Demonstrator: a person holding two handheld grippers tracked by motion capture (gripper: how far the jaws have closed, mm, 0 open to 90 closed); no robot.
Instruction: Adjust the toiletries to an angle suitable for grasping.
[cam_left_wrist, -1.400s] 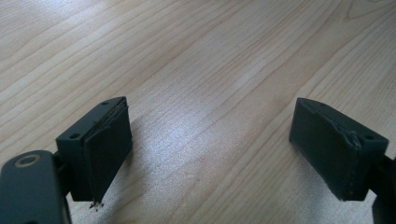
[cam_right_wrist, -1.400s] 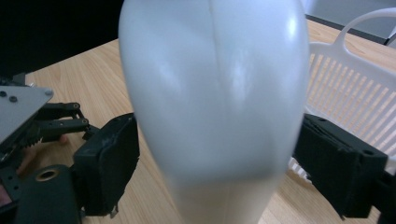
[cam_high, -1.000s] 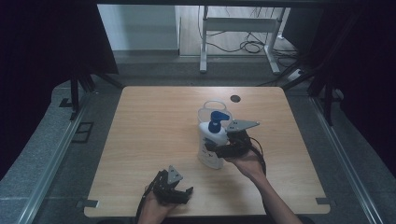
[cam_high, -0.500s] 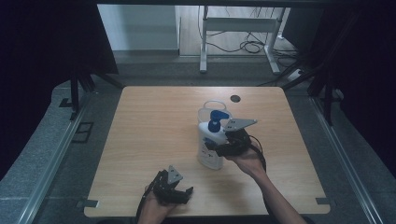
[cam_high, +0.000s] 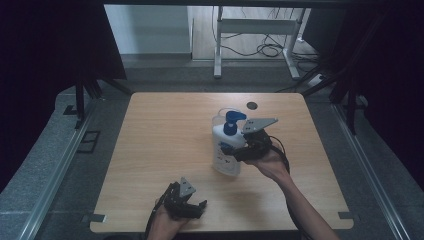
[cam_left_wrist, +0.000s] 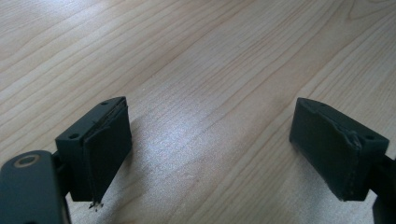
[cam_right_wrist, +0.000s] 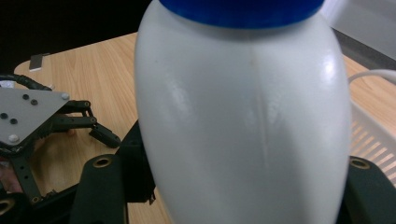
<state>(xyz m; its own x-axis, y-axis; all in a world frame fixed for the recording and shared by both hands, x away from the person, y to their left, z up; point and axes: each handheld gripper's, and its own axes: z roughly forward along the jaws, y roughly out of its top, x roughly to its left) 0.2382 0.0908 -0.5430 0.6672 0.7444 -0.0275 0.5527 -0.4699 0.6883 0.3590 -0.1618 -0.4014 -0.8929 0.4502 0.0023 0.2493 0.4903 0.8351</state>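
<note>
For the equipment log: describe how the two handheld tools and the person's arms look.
Both tools are black, built of jointed linkage bars. The right tool carries a grey three-cornered plate dotted with small screws, and a black cable loops from it. The left tool has a smaller grey plate; its pads are flat black blocks with worn edges. Forearms are bare, no sleeves.

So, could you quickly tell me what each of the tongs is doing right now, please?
Left tongs: open, nothing between them, low over the table.
Right tongs: closed on the white pump bottle.

white bottle (cam_high: 224, 150), blue pump (cam_high: 232, 121), woodgrain table (cam_high: 160, 135)
</note>
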